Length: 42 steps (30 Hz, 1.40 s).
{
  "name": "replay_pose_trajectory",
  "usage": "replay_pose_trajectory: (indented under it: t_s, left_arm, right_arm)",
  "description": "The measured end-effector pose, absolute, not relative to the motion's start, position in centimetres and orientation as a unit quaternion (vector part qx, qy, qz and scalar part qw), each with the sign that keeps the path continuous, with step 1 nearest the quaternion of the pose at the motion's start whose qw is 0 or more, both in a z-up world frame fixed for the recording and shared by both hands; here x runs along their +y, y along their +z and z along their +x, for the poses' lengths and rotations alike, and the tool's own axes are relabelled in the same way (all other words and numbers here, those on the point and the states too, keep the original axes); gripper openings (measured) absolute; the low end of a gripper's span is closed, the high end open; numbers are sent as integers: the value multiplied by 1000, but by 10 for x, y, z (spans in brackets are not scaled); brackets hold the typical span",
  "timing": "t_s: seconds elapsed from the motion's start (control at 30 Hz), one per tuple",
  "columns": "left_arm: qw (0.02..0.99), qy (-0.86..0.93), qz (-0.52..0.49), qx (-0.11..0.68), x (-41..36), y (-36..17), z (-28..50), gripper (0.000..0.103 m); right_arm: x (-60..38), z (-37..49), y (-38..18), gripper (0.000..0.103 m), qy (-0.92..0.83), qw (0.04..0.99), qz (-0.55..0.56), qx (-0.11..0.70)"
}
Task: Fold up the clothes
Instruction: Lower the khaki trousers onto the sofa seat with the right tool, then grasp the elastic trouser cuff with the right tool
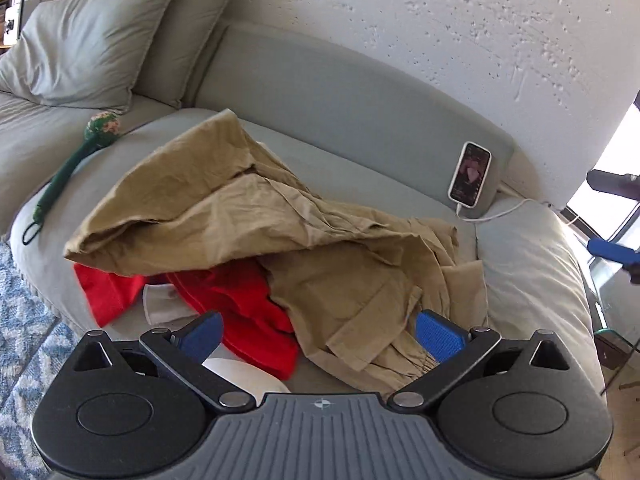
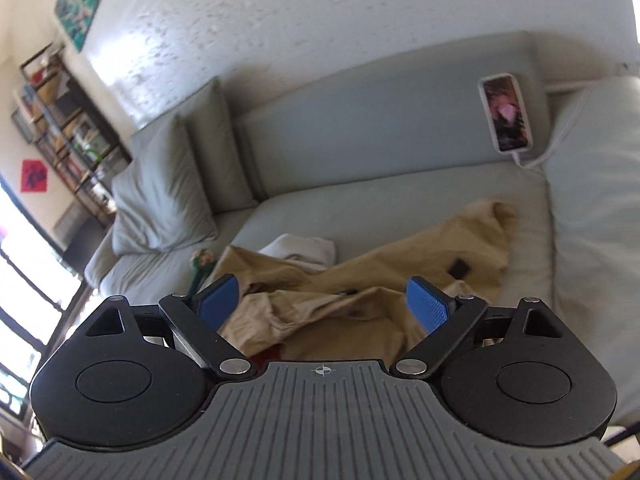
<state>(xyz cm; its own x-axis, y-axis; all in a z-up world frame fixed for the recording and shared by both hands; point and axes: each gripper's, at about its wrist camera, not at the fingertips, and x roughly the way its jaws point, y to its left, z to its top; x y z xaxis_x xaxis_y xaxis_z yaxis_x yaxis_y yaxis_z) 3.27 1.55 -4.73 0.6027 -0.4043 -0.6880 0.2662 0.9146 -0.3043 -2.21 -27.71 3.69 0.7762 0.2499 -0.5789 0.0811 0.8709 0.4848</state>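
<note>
A crumpled tan garment (image 1: 256,208) lies heaped on the grey sofa seat (image 1: 360,168), over a red garment (image 1: 240,300) and a bit of white cloth (image 1: 164,304). My left gripper (image 1: 320,334) hovers just above the near edge of the heap, its blue-padded fingers wide apart and holding nothing. In the right wrist view the same tan garment (image 2: 360,280) spreads across the seat, with white cloth (image 2: 300,250) behind it. My right gripper (image 2: 326,306) stands open over the tan fabric, nothing between its pads.
A phone (image 1: 470,174) on a white cable leans against the sofa back. Two grey pillows (image 1: 92,40) sit at the left end. A green knitted toy (image 1: 64,168) lies on the seat's left edge. A blue patterned rug (image 1: 24,320) covers the floor; shelves (image 2: 64,120) stand far left.
</note>
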Motion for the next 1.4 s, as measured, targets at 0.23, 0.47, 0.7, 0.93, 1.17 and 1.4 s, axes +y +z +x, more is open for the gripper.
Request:
replay_pose_trajectory:
  t_s: [0.23,0.47,0.7,0.93,1.17,1.4]
  left_arm:
    - [877,-190,-112,427,-25,-65,40,102]
    - [861,-167,-115,467,-28,-80,42,102]
    - [863,-166,-114,462,-30,-78,41,102]
    - [887,-121,-75,438,-39,-66,42,102]
    - [876,-156,-119,440,-33,-61,45,102]
    - [868,-181,-115,448,-34,-62,39,86]
  right_arm:
    - [-335,-14,-73,66,27,862,326,388]
    - [-321,4,-149,61,51,832,315,454]
    - [-323,4,-167,61,48,825,335,453]
    - [-335,-4,-175,60,48,814,388,430]
    - [-340,-1,-188,55,33,812,415,409]
    - [-309,7,-187,15,43,865,286,410]
